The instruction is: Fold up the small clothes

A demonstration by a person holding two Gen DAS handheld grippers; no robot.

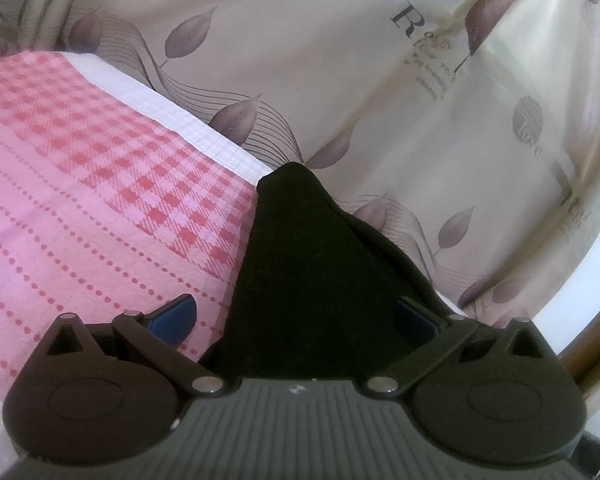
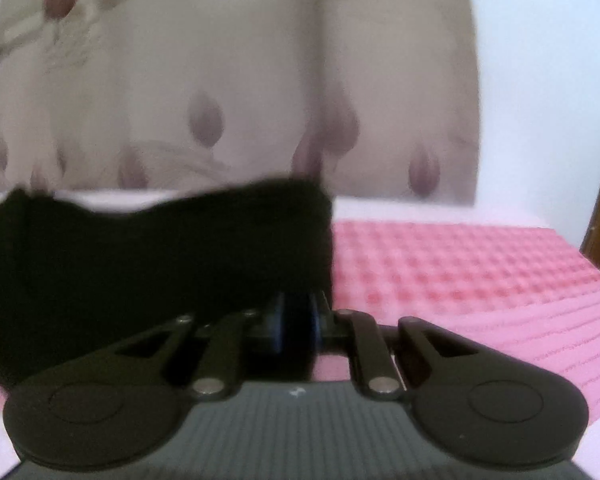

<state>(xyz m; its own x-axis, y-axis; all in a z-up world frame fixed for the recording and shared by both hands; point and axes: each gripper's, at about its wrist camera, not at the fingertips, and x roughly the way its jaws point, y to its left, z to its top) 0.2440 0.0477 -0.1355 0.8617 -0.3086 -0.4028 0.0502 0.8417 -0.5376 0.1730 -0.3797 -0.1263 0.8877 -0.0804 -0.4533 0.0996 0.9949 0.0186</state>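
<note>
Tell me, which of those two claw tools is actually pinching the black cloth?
The right gripper: its blue pads are squeezed together on the black cloth. The left gripper has its jaws spread wide, with the cloth merely lying between them.

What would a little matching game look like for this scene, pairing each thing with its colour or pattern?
Things:
1. small garment
2. bed cover
3. curtain
4. pads of the left hand-held gripper

Descriptions:
A. pink with red checks and dotted lines
B. blue
C. plain black
D. beige with purple leaves

Pairs: 1-C, 2-A, 3-D, 4-B

The right hand-held gripper is shut on an edge of the same garment.
</note>
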